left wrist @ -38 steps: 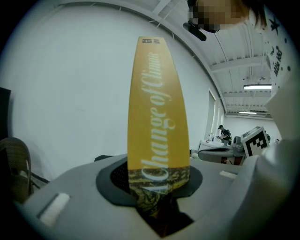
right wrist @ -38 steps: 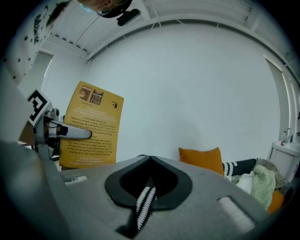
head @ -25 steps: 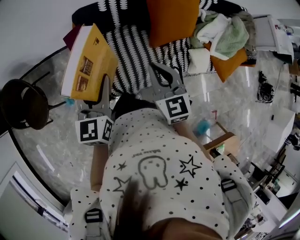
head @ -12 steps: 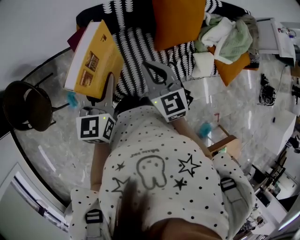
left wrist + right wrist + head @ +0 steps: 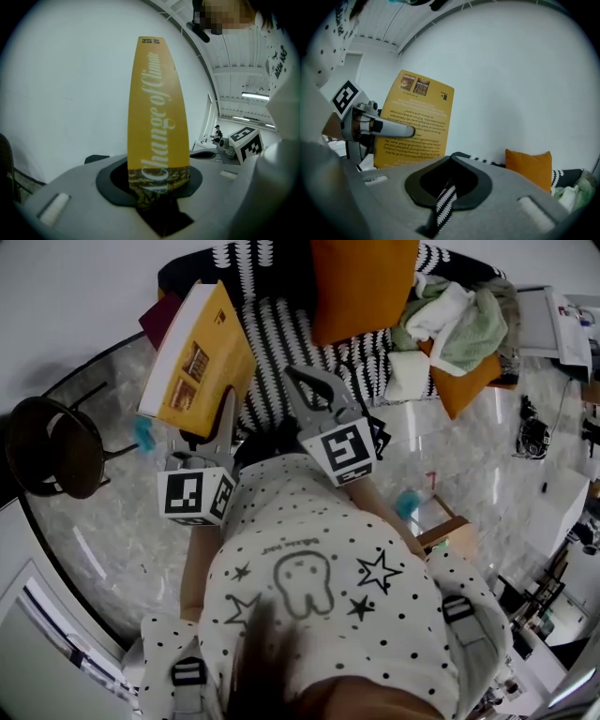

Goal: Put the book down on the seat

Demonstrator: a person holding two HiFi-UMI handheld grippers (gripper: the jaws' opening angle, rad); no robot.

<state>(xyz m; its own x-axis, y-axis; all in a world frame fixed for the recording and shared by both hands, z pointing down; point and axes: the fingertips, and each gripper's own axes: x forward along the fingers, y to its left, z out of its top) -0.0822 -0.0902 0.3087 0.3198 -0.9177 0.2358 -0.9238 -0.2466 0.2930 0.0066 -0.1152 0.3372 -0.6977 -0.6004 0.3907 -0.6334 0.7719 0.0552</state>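
The yellow book (image 5: 197, 357) is held up tilted over the left end of the black-and-white patterned seat (image 5: 281, 334). My left gripper (image 5: 221, 401) is shut on the book's lower edge. In the left gripper view the book's spine (image 5: 158, 108) rises upright from between the jaws of the left gripper (image 5: 157, 185). My right gripper (image 5: 292, 374) hangs over the seat just right of the book, shut with nothing held. From the right gripper view the book's back cover (image 5: 417, 122) stands at the left. Striped seat fabric (image 5: 446, 201) shows through the slit below the right gripper (image 5: 451, 159).
An orange cushion (image 5: 361, 282) leans at the seat's back, and a pile of clothes (image 5: 450, 315) lies on a second orange cushion (image 5: 473, 381) at the right. A black round stool (image 5: 52, 446) stands left on the marble floor. A cardboard box (image 5: 450, 531) sits lower right.
My right gripper has shifted a little left, closer to the book. The left gripper still holds the book in much the same place.
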